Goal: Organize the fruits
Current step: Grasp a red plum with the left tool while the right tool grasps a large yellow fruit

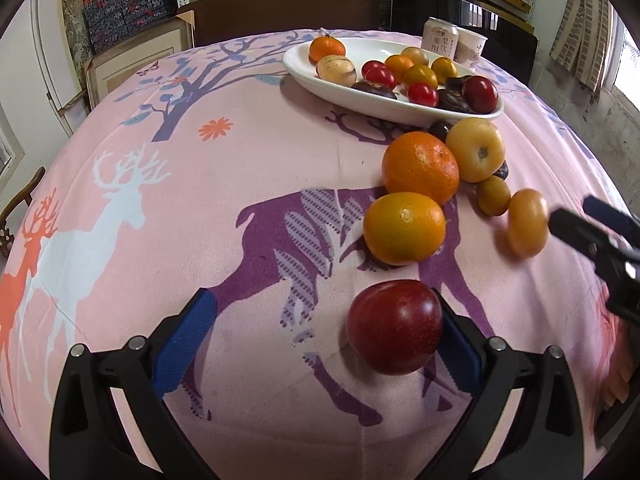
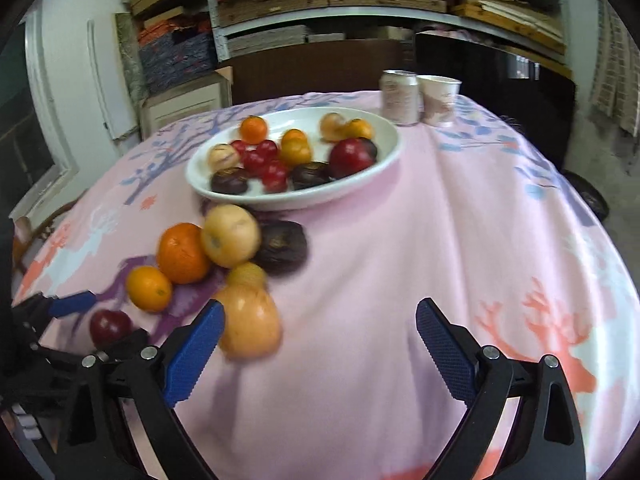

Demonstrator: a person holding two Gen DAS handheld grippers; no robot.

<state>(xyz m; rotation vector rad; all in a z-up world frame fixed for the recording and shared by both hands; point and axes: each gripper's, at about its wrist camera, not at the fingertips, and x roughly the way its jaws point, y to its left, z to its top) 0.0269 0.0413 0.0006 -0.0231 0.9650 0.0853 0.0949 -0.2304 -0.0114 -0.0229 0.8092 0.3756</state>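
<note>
Left wrist view: the left gripper (image 1: 320, 332) is standing wide, released, one red plum (image 1: 394, 326) lying against its right pad on the tablecloth (image 1: 160, 208). Six more fruits are lying loose nearby, about a dozen sitting in one white plate (image 1: 304, 68). One right gripper (image 2: 320, 344) is gaping, holding nothing, with one yellow-orange fruit (image 2: 250, 320) resting beside its left pad.

motion-blurred pale orange fruit (image 2: 250, 322)

**Two wrist cameras, one table of fruit**

The left wrist view looks steeply down along its blue fingers (image 1: 188, 340) at the pink tablecloth (image 1: 248, 160), close to the loose fruit, facing the white plate (image 1: 304, 74) and shelves beyond. The right wrist view sits further right, tilted down less, facing the same plate (image 2: 384, 152). Both share the loose fruit pile, plate, can (image 1: 439, 38) and paper cup (image 2: 439, 98); each view catches the other gripper at its edge.
</note>
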